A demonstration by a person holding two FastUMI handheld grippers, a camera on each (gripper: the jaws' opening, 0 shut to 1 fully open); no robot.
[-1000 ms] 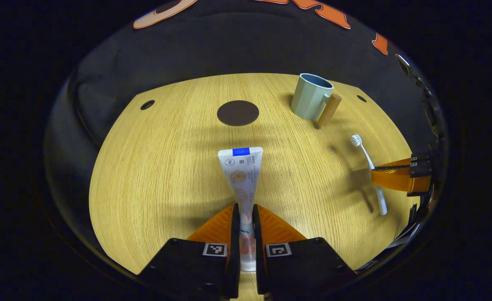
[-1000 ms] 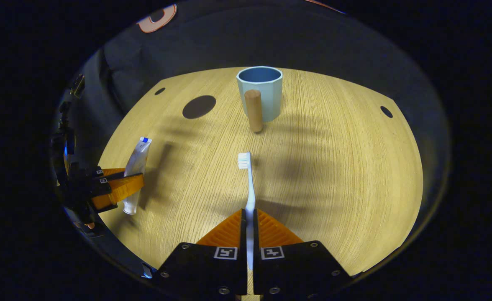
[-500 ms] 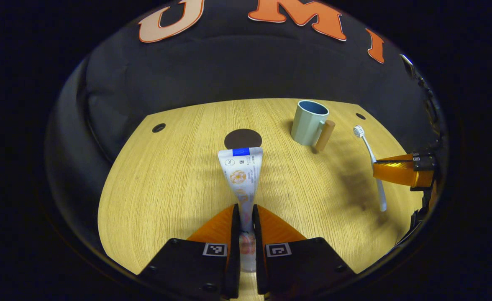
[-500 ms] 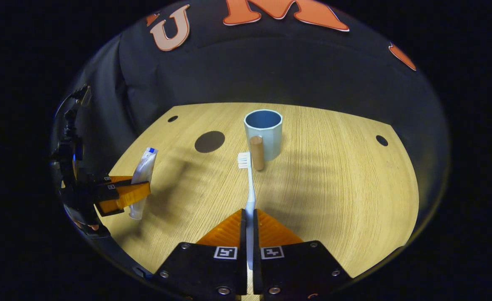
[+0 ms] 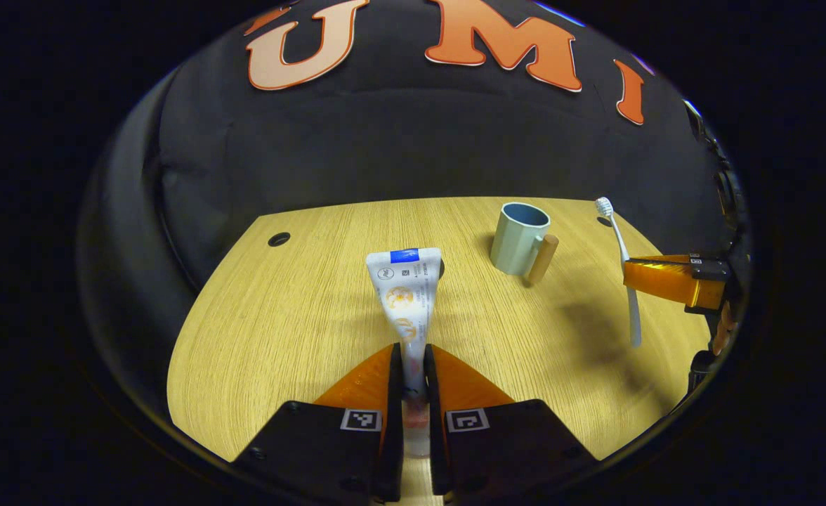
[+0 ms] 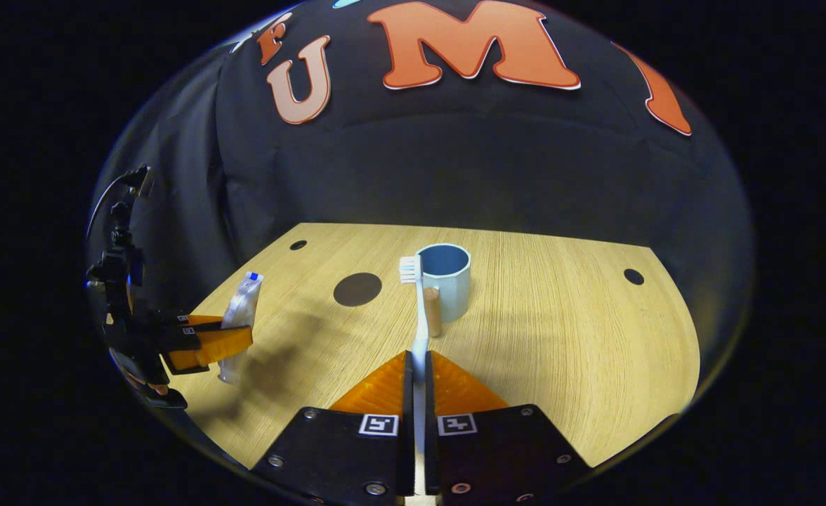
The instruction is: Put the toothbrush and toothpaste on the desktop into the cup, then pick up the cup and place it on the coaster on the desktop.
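Nothing in either view could be read as a word or number. The toothpaste (image 5: 407, 295), at lower centre of the left gripper view, carried small dark print, a round emblem and orange flower pictures under a blue band, all too small to make out. At the left of the right gripper view its print was a blur. The left gripper (image 5: 413, 351) bore two square black-and-white coded markers (image 5: 361, 419), one on each side of the tube at the bottom of its view. The right gripper (image 6: 418, 358) bore two like them, one on each side of the toothbrush (image 6: 420, 316); these were patterns, not letters
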